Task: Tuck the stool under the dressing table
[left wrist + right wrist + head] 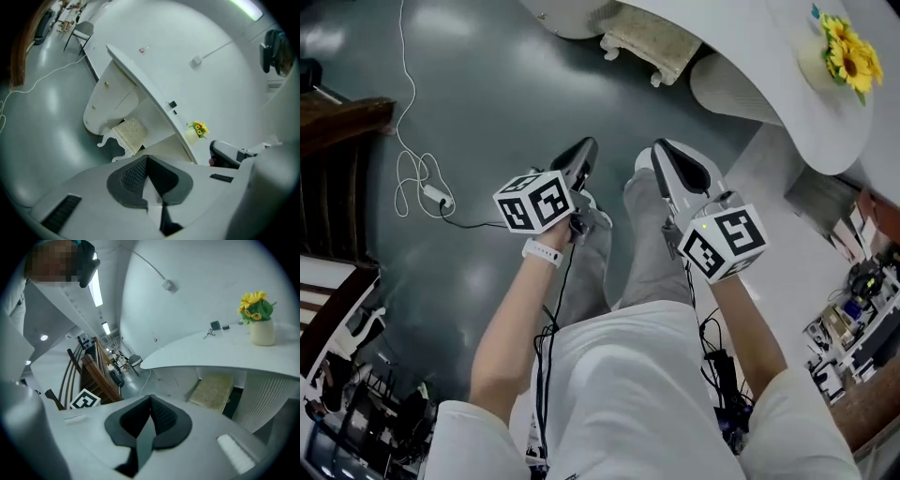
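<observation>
Grey floor [487,75] spreads below. Nearest, the left gripper [578,159] and right gripper [675,164] are both closed on nothing. Beyond them, the stool [649,42] sits under the table [787,94], seemingly tucked; little looks left to do.

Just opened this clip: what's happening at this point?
A person stands by a white dressing table, holding a gripper in each hand. The left gripper and right gripper are both shut and empty, held up clear of the furniture. The cushioned stool sits in the gap under the table top; from the head view only one end shows. A vase of yellow flowers stands on the table. The tucking looks done.
</observation>
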`<action>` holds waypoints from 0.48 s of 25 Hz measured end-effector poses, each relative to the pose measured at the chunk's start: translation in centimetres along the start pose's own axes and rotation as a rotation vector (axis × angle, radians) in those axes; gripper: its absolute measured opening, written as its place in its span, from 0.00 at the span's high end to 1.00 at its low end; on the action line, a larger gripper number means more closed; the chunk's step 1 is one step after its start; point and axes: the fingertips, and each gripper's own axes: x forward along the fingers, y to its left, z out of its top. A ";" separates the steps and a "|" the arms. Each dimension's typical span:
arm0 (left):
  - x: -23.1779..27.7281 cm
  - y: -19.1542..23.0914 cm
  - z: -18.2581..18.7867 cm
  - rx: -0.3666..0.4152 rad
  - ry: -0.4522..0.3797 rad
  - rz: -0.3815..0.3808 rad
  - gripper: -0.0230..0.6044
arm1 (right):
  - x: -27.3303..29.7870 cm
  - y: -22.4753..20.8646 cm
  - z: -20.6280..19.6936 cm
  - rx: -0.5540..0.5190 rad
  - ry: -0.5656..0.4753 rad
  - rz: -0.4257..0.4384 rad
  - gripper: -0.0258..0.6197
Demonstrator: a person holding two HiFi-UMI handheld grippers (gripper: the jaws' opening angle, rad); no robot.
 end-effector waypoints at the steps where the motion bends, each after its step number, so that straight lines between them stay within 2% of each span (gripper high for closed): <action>1: -1.6 -0.8 0.5 0.026 -0.011 0.004 0.95 | -0.5 0.8 0.5 0.000 -0.004 0.000 0.95; 5: -7.9 -3.5 2.3 0.104 -0.067 0.025 0.95 | -2.5 3.4 1.9 0.034 -0.021 -0.007 0.94; 12: -18.1 -9.4 5.2 0.212 -0.192 -0.027 0.95 | -6.6 8.2 3.9 0.005 -0.051 -0.044 0.94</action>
